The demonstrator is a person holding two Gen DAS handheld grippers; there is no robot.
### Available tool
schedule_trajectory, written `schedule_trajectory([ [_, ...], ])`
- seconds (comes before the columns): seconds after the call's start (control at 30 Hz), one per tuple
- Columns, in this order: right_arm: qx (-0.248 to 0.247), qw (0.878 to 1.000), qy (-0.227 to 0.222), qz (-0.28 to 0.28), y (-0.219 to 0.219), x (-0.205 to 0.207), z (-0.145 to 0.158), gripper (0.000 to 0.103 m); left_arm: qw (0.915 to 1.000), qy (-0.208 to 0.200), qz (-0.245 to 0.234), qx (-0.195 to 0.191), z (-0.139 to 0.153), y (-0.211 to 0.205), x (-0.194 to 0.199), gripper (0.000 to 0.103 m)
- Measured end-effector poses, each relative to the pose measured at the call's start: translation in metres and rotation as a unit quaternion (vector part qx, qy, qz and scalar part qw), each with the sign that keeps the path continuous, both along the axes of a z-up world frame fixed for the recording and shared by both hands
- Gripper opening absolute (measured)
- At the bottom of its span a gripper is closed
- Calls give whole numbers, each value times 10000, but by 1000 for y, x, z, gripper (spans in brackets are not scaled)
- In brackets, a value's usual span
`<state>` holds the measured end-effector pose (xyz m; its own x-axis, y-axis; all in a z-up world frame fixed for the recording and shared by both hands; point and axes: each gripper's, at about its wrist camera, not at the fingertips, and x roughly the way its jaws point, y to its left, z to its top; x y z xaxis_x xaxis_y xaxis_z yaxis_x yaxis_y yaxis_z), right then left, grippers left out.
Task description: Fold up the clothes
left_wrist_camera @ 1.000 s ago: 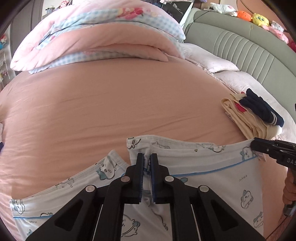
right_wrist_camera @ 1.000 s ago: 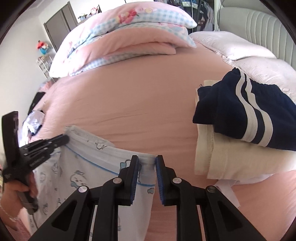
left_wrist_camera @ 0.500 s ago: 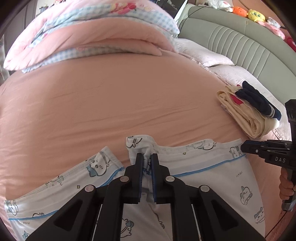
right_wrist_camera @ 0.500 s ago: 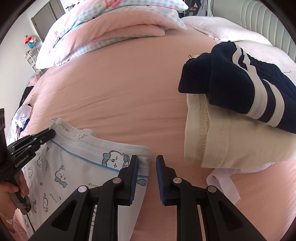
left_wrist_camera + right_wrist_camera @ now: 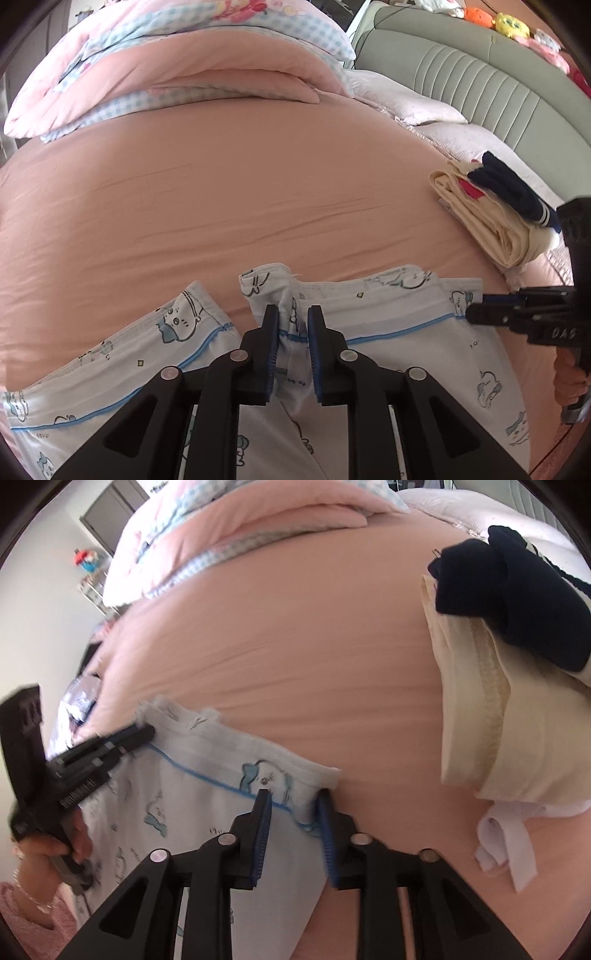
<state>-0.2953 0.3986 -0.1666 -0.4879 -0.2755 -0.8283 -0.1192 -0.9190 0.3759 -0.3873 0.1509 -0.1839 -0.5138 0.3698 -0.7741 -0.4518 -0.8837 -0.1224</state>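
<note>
No baskets or bins anywhere in these shots, everything just sits straight on the bed with its peach-pink sheet.

The thing being folded is a white cotton garment with little cartoon cats and a thin blue piping line. It's laid flat at the near edge of the bed, long axis running left to right across the left wrist view, hemmed edge facing the far side of the bed, with the rest of it coming back toward the cameras. On the left a separate flap of it angles off down toward the lower left.

The left tongs are partly parted with a bunched-up fold of that printed fabric sitting between the blue pads, though whether they really pinch it I can't tell. The right tongs are parted about the same and straddle the garment's right corner, the fabric edge between the pads; again, can't tell if it's gripped. The right wrist shot is a bit blurry.

Stuff nearby: just to the right of the garment there's a stack of folded clothes, a cream folded piece with a navy folded piece with white stripes on top. A folded pink and blue-checked quilt is piled at the far side, and a grey-green padded headboard runs along the right.
</note>
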Motion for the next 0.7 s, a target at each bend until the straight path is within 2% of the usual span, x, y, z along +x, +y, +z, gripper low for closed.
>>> schedule_trajectory([
  [0.03, -36, 10000, 65, 26, -1, 0, 3, 6, 10000, 91, -17, 2, 1, 0, 2, 13],
  [0.17, 759, 9943, 668, 328, -17, 10, 43, 4, 9992, 379, -80, 49, 8, 1, 9, 13],
  [0.27, 943, 9885, 1131, 334, -2, 29, 75, 4, 9991, 340, -217, 115, 11, 3, 8, 13],
  [0.33, 1173, 9862, 1147, 217, 4, 41, 79, 4, 9993, 213, -323, 21, 9, 6, 6, 14],
  [0.43, 1174, 9894, 850, 92, 8, 36, 67, 4, 9989, 192, -295, -318, 4, 9, 5, 15],
  [0.53, 1814, 9814, 629, -58, 9, 25, 56, 4, 9993, 150, -260, -238, 5, 7, 3, 18],
  [0.6, 1807, 9819, 561, -68, 13, 23, 51, 4, 9994, 116, -265, -213, 5, 8, 0, 24],
  [0.7, 1672, 9850, 427, -67, 19, 18, 46, 4, 9992, 178, -300, -204, 3, 10, -1, 23],
])
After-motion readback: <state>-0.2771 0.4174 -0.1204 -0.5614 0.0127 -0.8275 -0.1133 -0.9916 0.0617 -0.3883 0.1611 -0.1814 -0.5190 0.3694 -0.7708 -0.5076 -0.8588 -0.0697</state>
